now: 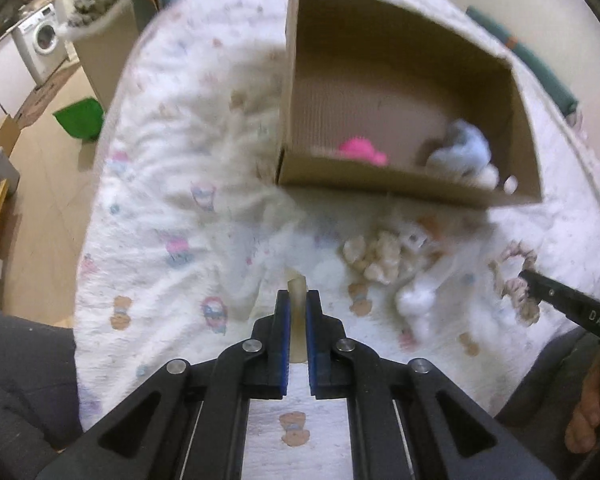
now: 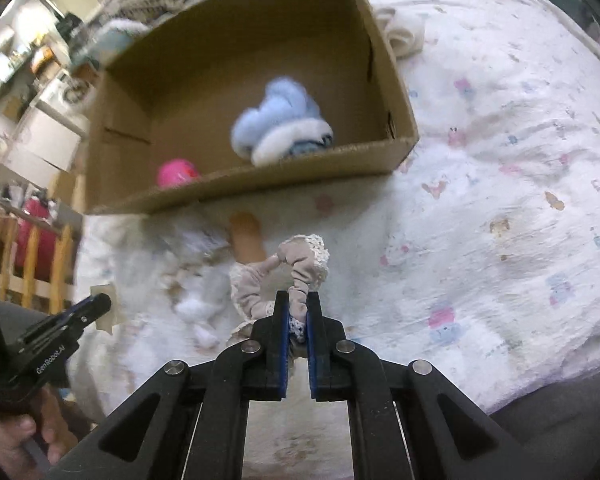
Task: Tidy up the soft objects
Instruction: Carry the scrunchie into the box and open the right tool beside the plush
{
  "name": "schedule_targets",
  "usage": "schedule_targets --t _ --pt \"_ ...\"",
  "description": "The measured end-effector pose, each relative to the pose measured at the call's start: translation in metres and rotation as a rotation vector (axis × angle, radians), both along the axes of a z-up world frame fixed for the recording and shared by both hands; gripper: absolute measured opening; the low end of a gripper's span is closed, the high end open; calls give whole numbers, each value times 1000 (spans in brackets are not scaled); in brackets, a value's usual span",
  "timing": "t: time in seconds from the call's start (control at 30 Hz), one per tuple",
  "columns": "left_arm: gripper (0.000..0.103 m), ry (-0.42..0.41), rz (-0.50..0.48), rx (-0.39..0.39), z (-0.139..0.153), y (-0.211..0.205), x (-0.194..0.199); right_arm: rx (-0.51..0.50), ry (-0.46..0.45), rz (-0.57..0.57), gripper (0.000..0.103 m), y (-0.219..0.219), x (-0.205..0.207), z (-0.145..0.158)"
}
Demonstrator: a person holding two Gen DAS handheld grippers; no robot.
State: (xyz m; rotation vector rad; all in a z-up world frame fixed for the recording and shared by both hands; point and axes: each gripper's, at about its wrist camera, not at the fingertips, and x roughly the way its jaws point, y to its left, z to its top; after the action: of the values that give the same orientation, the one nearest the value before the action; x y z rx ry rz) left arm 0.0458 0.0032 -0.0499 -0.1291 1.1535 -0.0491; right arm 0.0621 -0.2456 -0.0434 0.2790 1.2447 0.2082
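Note:
A cardboard box (image 1: pixel 400 188) stands on the bed, and it also shows in the right wrist view (image 2: pixel 260 180). It holds a pink ball (image 1: pixel 364 150) (image 2: pixel 176 172) and a blue and white plush (image 1: pixel 464 152) (image 2: pixel 280 124). My left gripper (image 1: pixel 298 300) is shut on a small beige soft piece (image 1: pixel 297 292), seen from the right wrist view (image 2: pixel 96 304). My right gripper (image 2: pixel 298 304) is shut on a beige lace scrunchie (image 2: pixel 296 268), also seen in the left wrist view (image 1: pixel 516 280). White fluff (image 1: pixel 414 300) and cream puffs (image 1: pixel 374 256) lie in front of the box.
The bed has a white printed blanket (image 2: pixel 500 200). A rolled white cloth (image 2: pixel 404 32) lies behind the box. A green bag (image 1: pixel 80 118) lies on the floor at left, near a washing machine (image 1: pixel 40 40). A wooden rail (image 2: pixel 32 264) stands beside the bed.

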Motion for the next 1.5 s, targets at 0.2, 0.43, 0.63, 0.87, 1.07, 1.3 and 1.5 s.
schedule_targets --t 0.2,0.43,0.63,0.87,1.07,1.3,1.5 --pt "7 -99 13 14 37 1 -17 44 -120 19 8 -6 -10 40" --pt "7 -157 -19 13 71 -14 1 81 -230 -19 8 -24 0 82" --pt "7 -202 -35 32 95 -19 20 68 -279 -21 8 -24 12 104" --pt "7 -227 -61 69 106 -27 52 35 -332 -2 8 -23 37 110" --pt "7 -224 -94 93 100 -35 79 23 -324 -22 8 -31 63 92" --pt "7 -252 -164 146 80 -51 101 53 -281 -68 8 -42 85 60" --pt "7 -224 -165 122 50 -49 113 24 -231 -79 8 -42 92 34"
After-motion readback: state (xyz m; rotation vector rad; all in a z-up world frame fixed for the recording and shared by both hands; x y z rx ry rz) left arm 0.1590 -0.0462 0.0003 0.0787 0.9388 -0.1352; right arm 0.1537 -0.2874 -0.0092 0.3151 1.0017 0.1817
